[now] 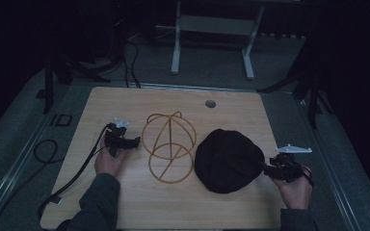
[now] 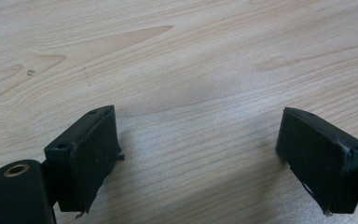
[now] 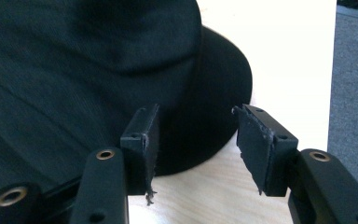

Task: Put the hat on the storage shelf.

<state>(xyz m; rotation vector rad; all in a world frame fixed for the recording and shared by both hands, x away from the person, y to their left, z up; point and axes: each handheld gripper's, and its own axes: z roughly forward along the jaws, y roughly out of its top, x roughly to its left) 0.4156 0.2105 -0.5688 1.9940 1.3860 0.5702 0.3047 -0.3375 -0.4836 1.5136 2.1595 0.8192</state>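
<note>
Resting low over the wooden counter [image 1: 125, 207] at the left, the left gripper [image 1: 123, 143] is held in the person's left hand [image 1: 108, 162], its cable trailing off the counter's near left edge; in the left gripper view its jaws stand spread wide with bare wood grain between them and nothing in their gap. Just to its right stands a wire hat stand [image 1: 168, 146], a dome of thin golden hoops, apart from that gripper. Right of the stand, close beside it, lies a black brimmed hat [image 1: 227, 160], flat on the counter. At the far right the right gripper [image 1: 269, 169], in the person's right hand [image 1: 296, 190], points at the hat's brim [image 3: 214, 116]; in the right gripper view its jaws are spread, with the brim's edge ahead of the gap and the pads not pressing on it.
</note>
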